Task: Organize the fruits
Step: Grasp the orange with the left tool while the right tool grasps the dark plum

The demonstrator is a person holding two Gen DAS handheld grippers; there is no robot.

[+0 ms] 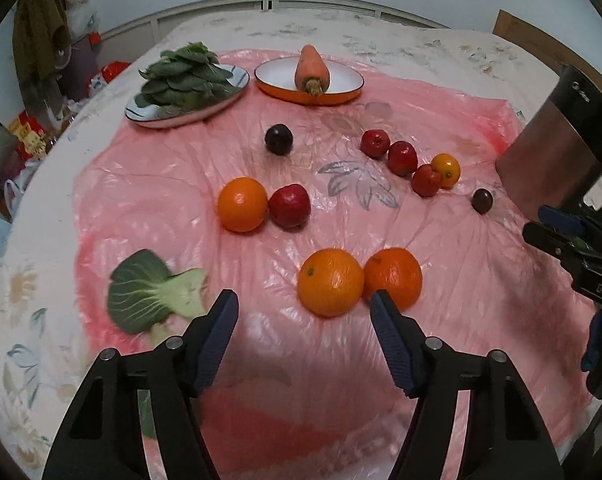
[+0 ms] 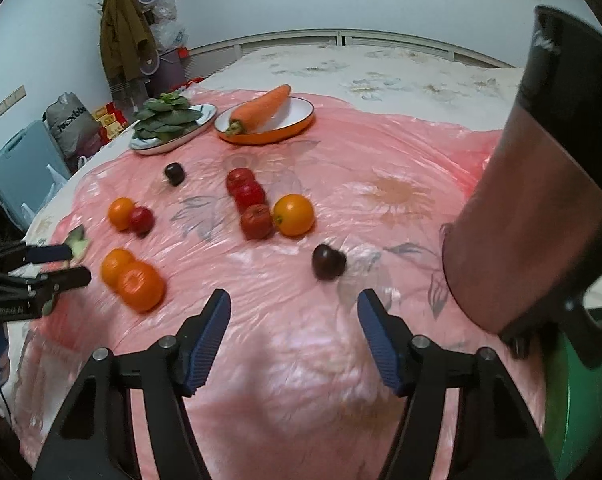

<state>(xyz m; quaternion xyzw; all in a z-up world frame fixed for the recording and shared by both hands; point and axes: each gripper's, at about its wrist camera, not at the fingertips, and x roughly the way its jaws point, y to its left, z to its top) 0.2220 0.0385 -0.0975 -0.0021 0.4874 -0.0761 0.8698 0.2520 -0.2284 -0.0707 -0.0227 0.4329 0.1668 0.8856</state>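
The 2 oranges (image 1: 359, 280) touch at lower center of the left view, on the pink sheet (image 1: 161, 184) over the bed. Your left claw (image 1: 304, 308) gapes empty before them; center it on 1 orange. Your right claw (image 2: 294, 312), wide and empty, faces the dark plum (image 2: 328, 262).

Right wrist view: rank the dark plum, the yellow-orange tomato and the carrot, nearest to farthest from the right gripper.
From the right gripper:
1. Dark plum, just ahead, slightly right.
2. Yellow-orange tomato, mid-sheet beside the red fruits.
3. Carrot, on the far orange-rimmed plate.
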